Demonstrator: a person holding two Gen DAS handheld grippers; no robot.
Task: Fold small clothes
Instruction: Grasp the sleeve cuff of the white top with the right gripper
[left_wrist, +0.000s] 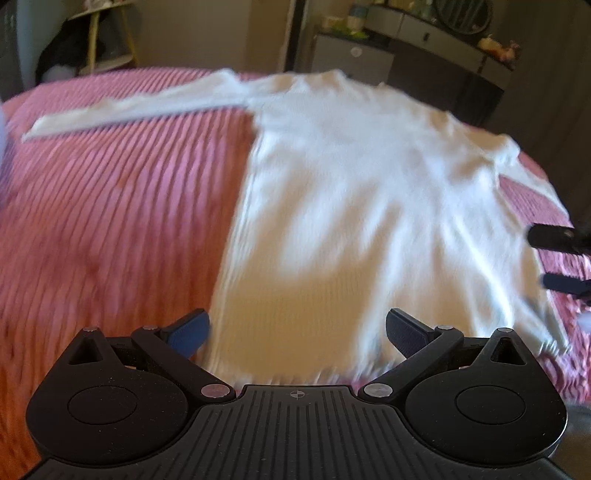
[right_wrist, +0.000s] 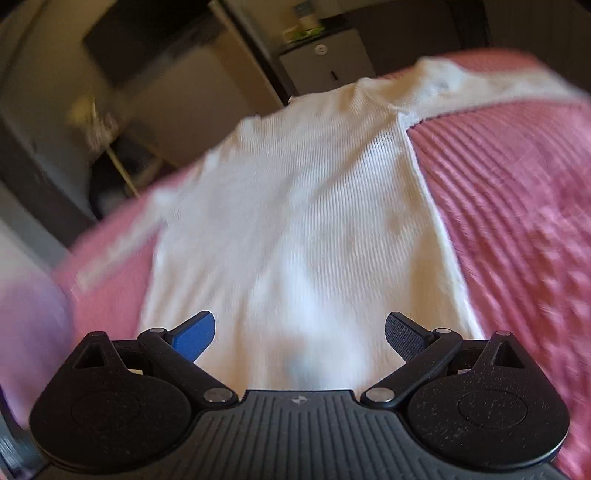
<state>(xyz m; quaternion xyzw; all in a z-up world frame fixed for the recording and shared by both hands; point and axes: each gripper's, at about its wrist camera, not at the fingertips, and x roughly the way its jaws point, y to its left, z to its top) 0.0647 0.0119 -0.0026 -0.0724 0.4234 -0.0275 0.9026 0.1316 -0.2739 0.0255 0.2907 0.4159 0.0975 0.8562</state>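
A white ribbed long-sleeve top (left_wrist: 354, 177) lies flat on a pink ribbed bedspread (left_wrist: 110, 206), hem towards me, one sleeve stretched out to the left. My left gripper (left_wrist: 297, 334) hovers open above the hem's left part, nothing between its fingers. In the left wrist view the right gripper's fingertips (left_wrist: 554, 236) show at the right edge, spread apart beside the top. The right wrist view shows the same top (right_wrist: 295, 221) with my right gripper (right_wrist: 300, 338) open over the hem. Both views are blurred by motion.
The pink bedspread (right_wrist: 517, 221) covers the bed on both sides of the top. Beyond the far edge stand grey drawers (left_wrist: 354, 59), a dark dresser (left_wrist: 443, 55) with small items, and a wooden shelf stand (left_wrist: 107, 37) at the back left.
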